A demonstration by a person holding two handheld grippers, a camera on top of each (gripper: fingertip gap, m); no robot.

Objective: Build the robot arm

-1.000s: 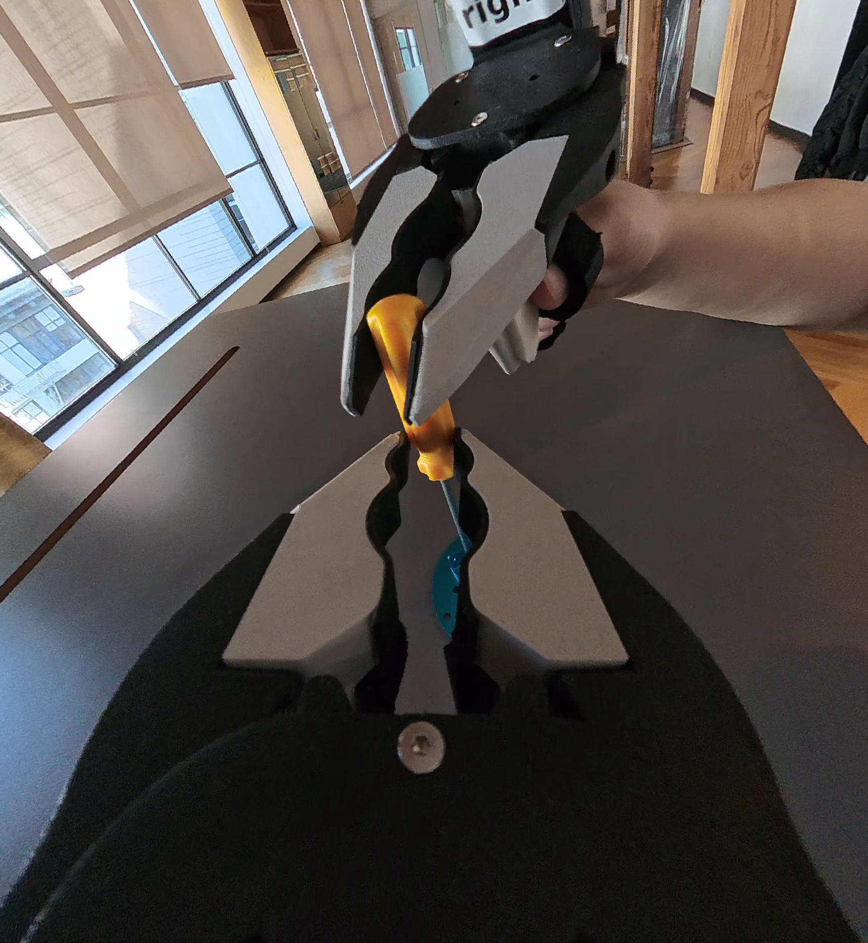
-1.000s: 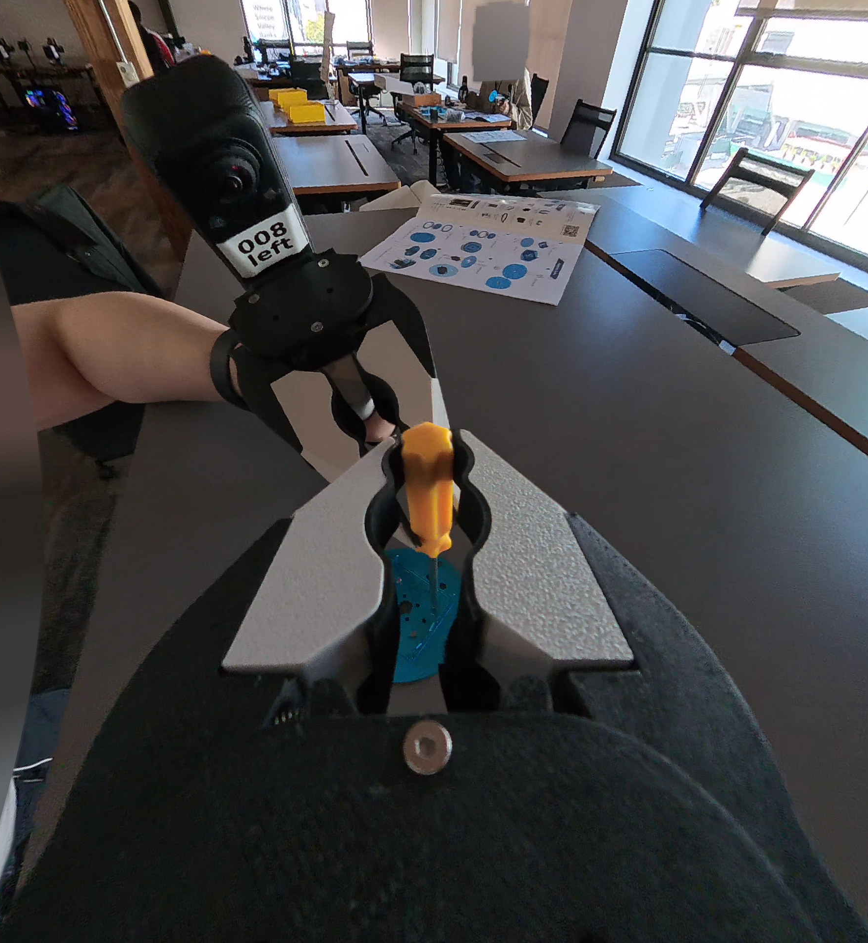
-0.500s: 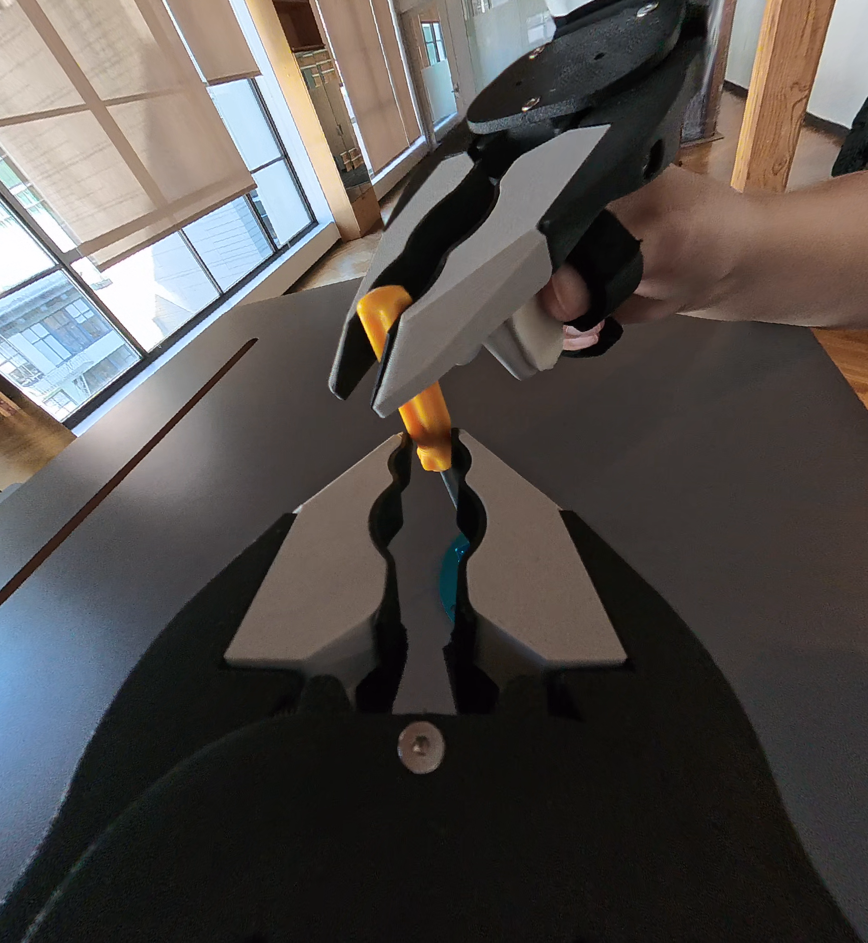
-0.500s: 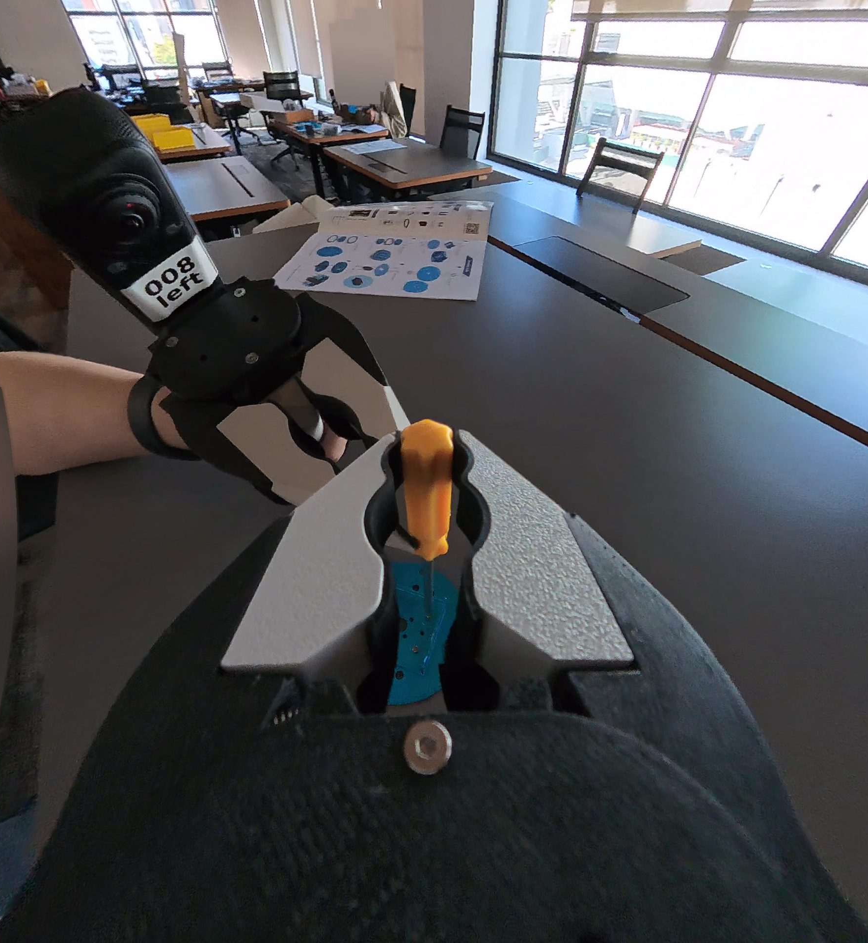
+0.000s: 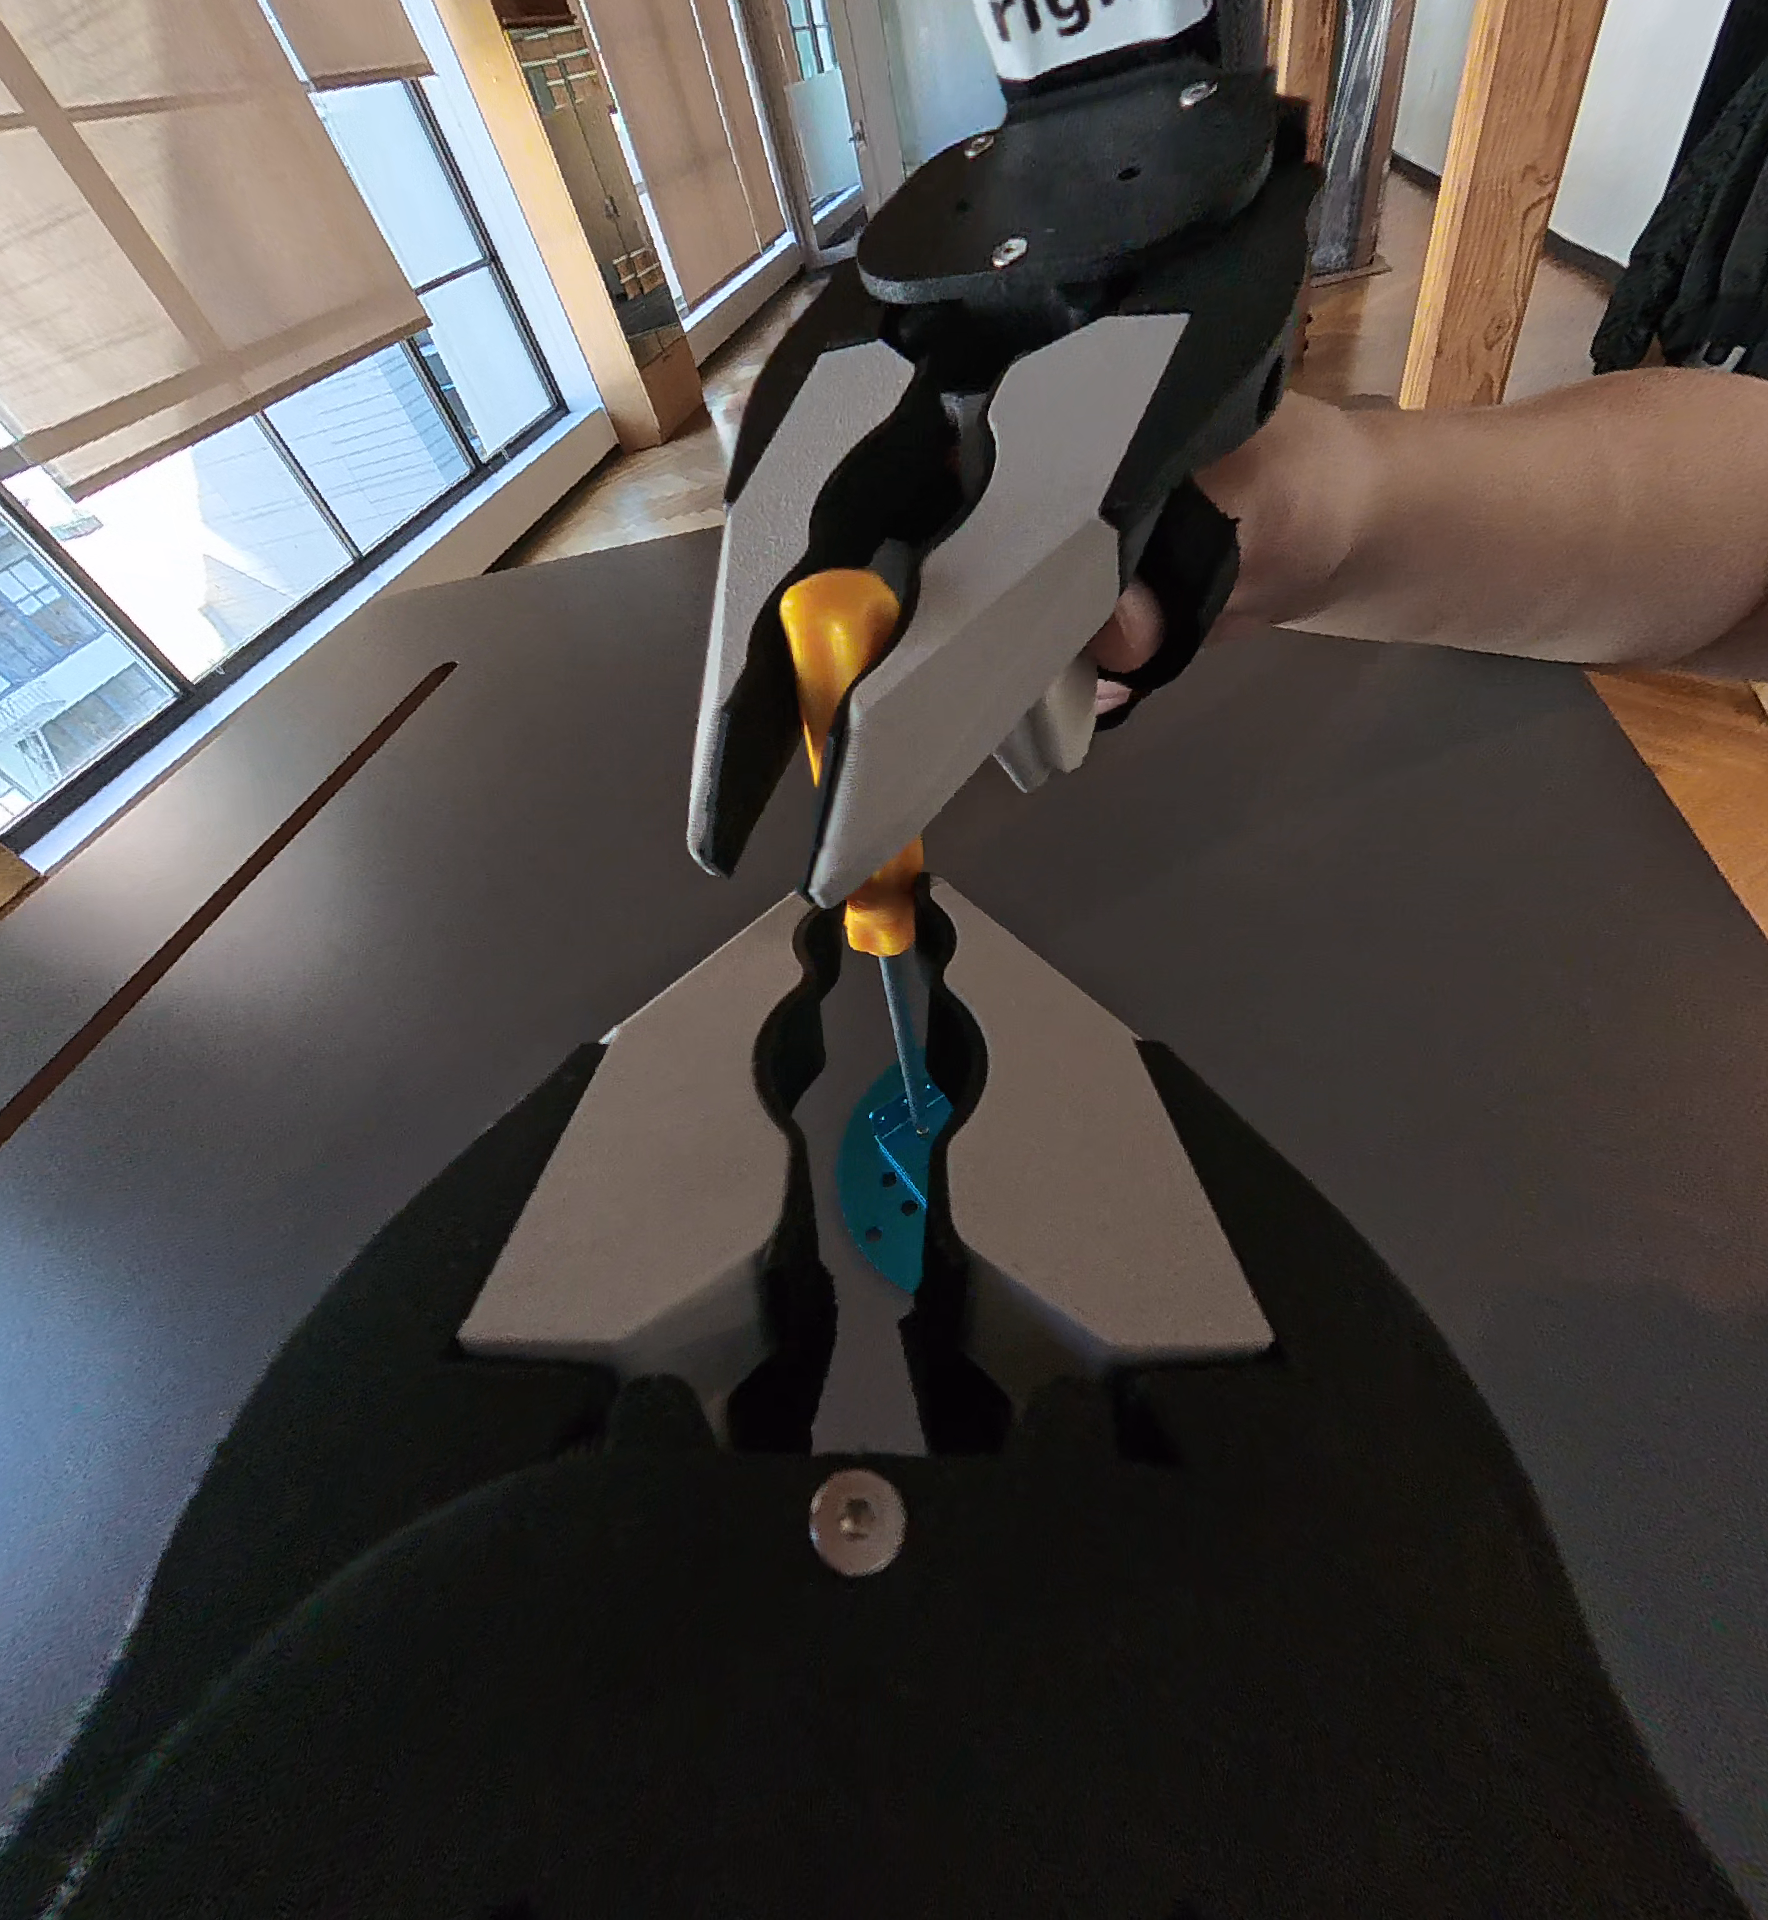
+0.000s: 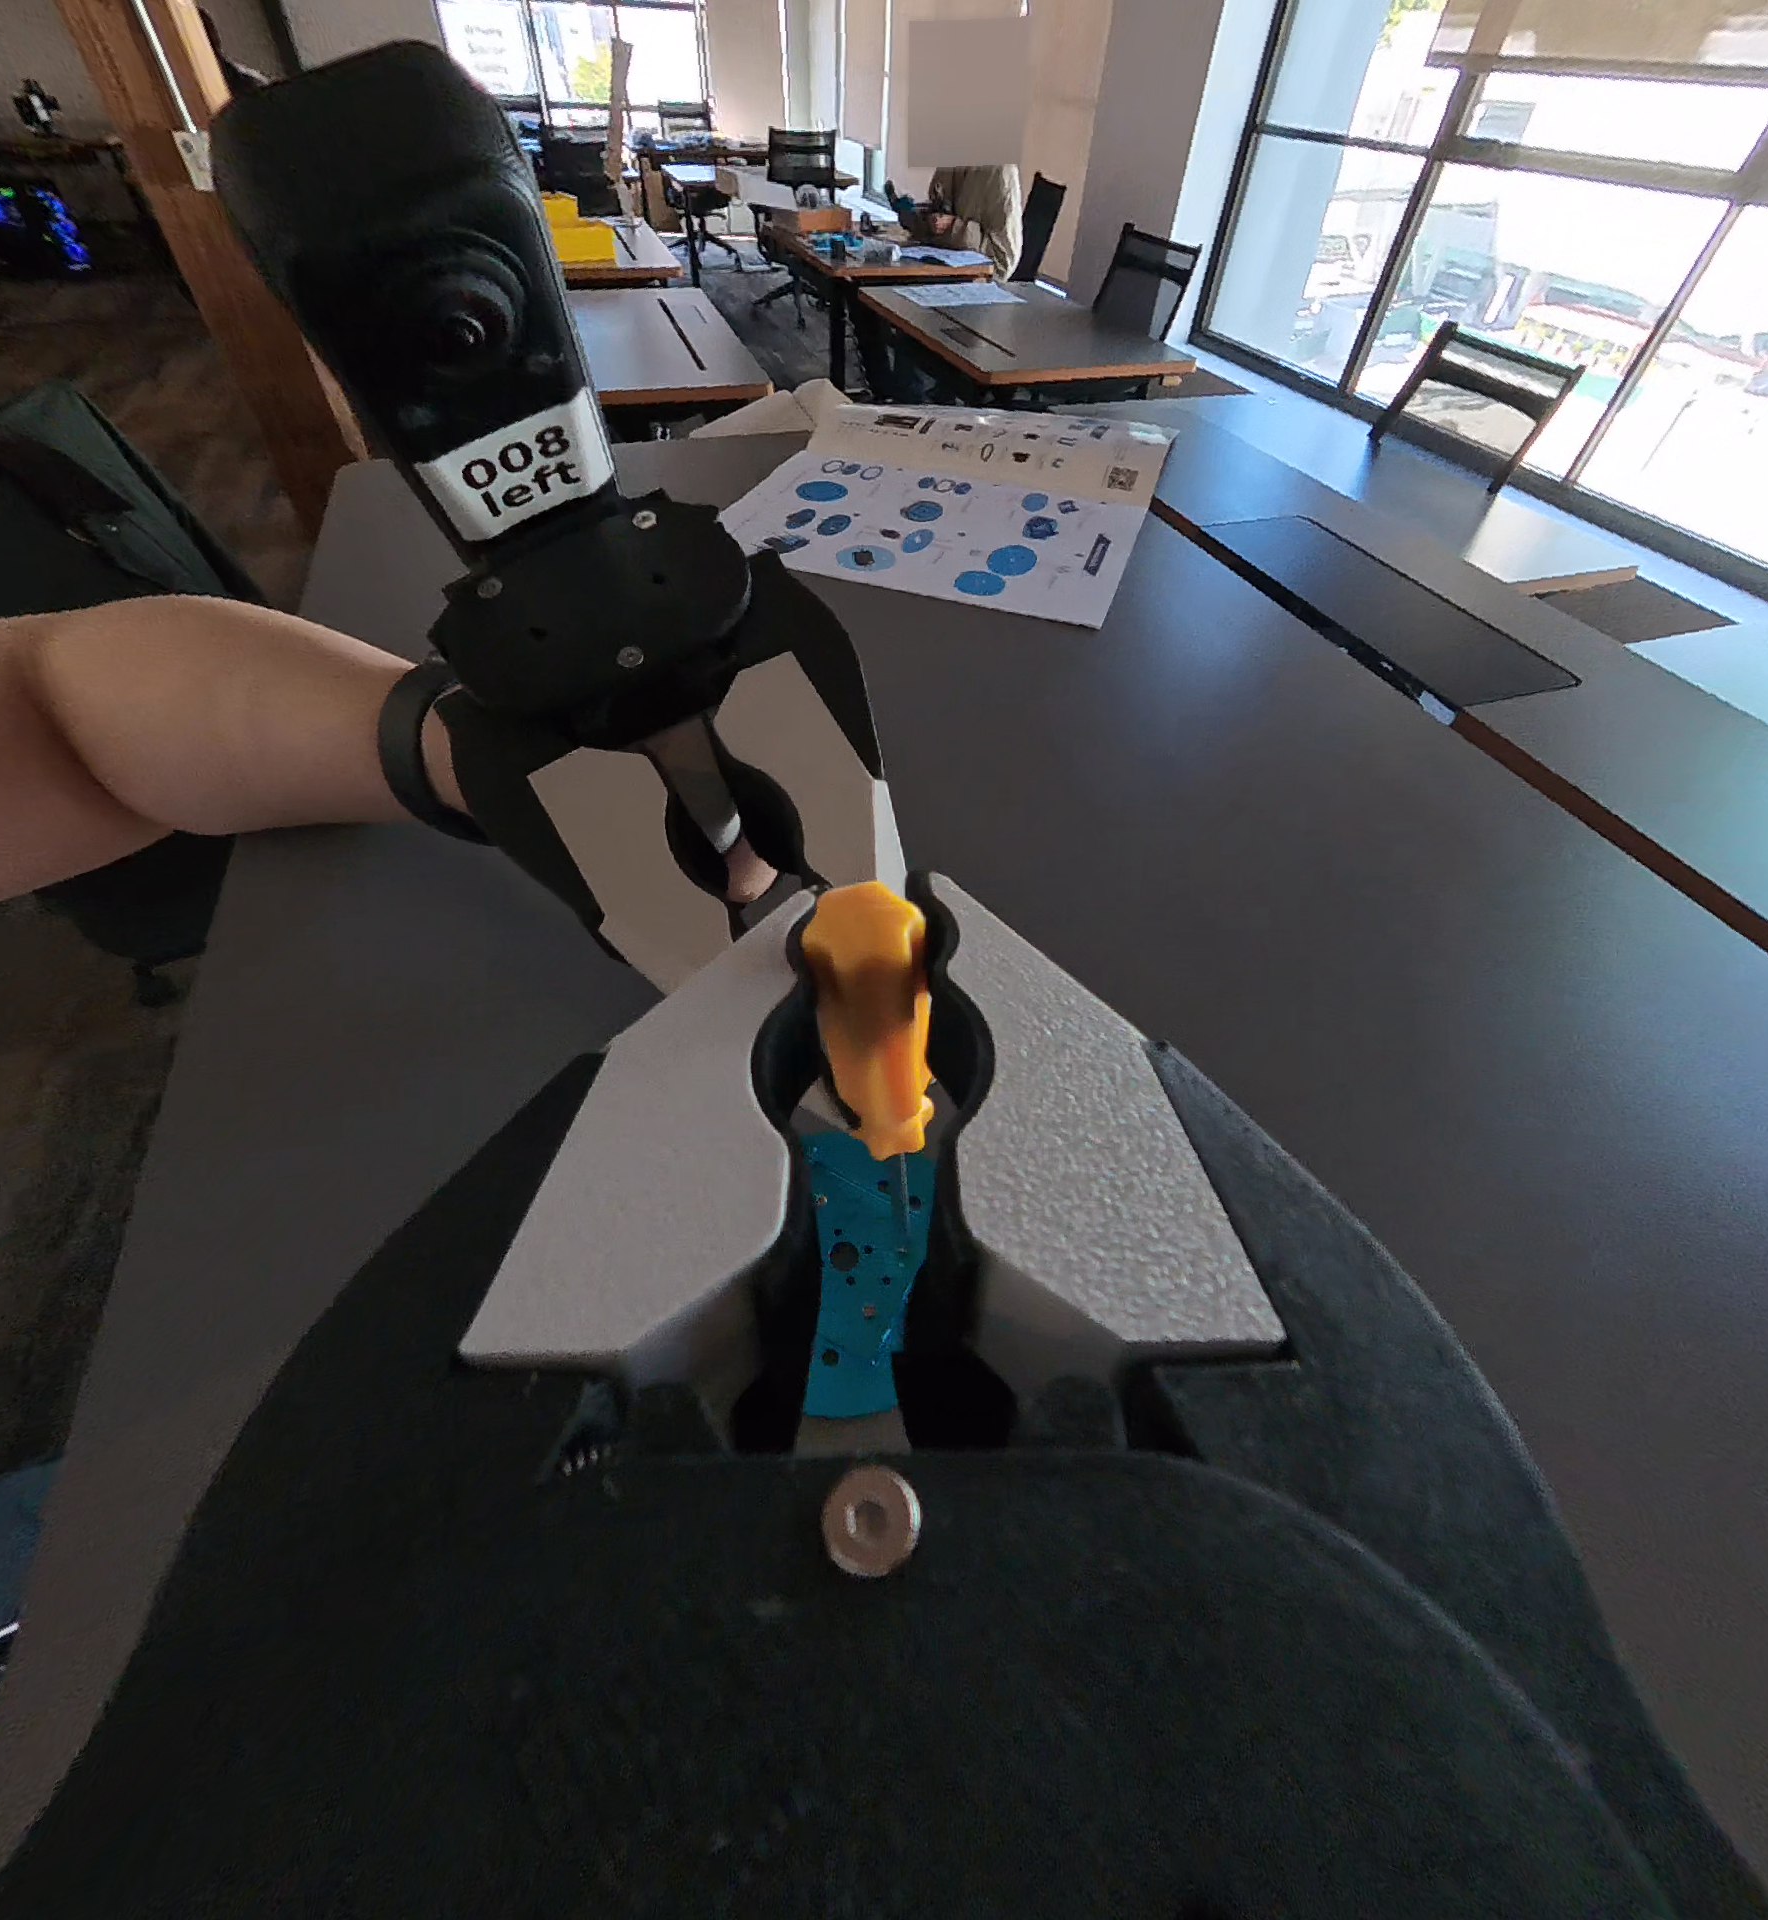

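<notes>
Left wrist view shows the orange screwdriver (image 5: 838, 665), clamped in the right gripper (image 5: 766, 873), more upright than before, its tip on the blue plate (image 5: 885, 1195) pinched in the closed left gripper (image 5: 864, 904) above the dark table (image 5: 1379, 935).

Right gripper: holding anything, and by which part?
Yes. The right gripper is shut on the orange screwdriver, clamped around its handle; the shaft points down at the blue perforated plate.
</notes>
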